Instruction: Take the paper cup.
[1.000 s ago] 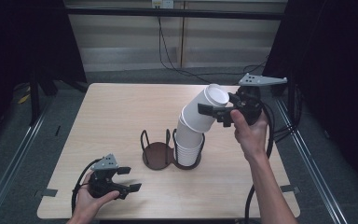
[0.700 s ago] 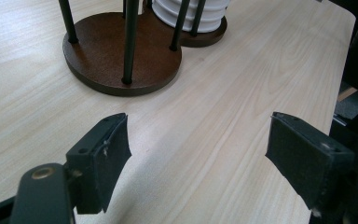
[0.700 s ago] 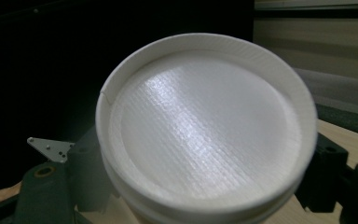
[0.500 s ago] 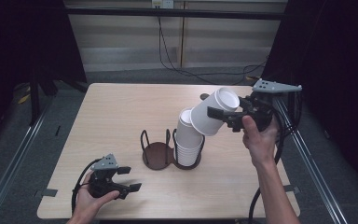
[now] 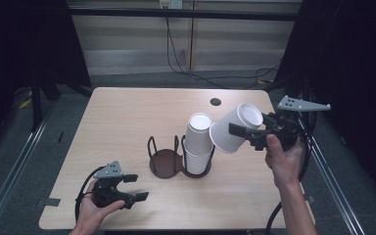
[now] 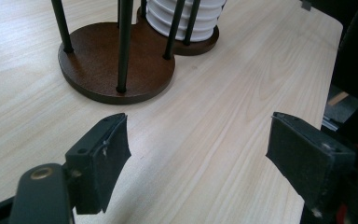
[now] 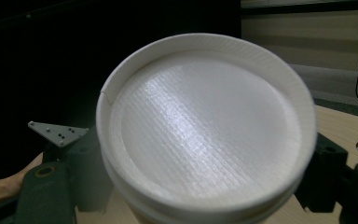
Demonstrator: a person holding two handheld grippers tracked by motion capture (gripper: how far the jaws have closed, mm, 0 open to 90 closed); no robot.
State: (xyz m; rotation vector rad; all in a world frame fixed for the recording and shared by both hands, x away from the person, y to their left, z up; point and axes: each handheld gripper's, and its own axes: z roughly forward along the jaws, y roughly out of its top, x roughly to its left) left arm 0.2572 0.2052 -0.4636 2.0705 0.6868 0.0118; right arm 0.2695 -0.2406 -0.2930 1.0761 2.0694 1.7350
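A stack of white paper cups [image 5: 198, 142] stands upside down in the right ring of a dark wooden two-ring holder [image 5: 165, 162]. The holder's left ring is bare. My right gripper [image 5: 240, 131] is shut on one white cup [image 5: 235, 128], held tilted in the air just right of the stack and clear of it. In the right gripper view the cup's bottom [image 7: 205, 126] sits between the jaws of the right gripper [image 7: 200, 186]. My left gripper [image 5: 138, 187] rests open near the table's front left. The left gripper [image 6: 198, 154] faces the holder base [image 6: 116, 65] and the stack [image 6: 182, 18].
The light wooden table [image 5: 127, 117] has a small round hole [image 5: 215, 102] near its back right. Cables run along the floor behind it. Metal rails flank the table on both sides.
My right gripper has lifted the top cup off the stack and carried it to the right, tilting it further. The left gripper has stayed still.
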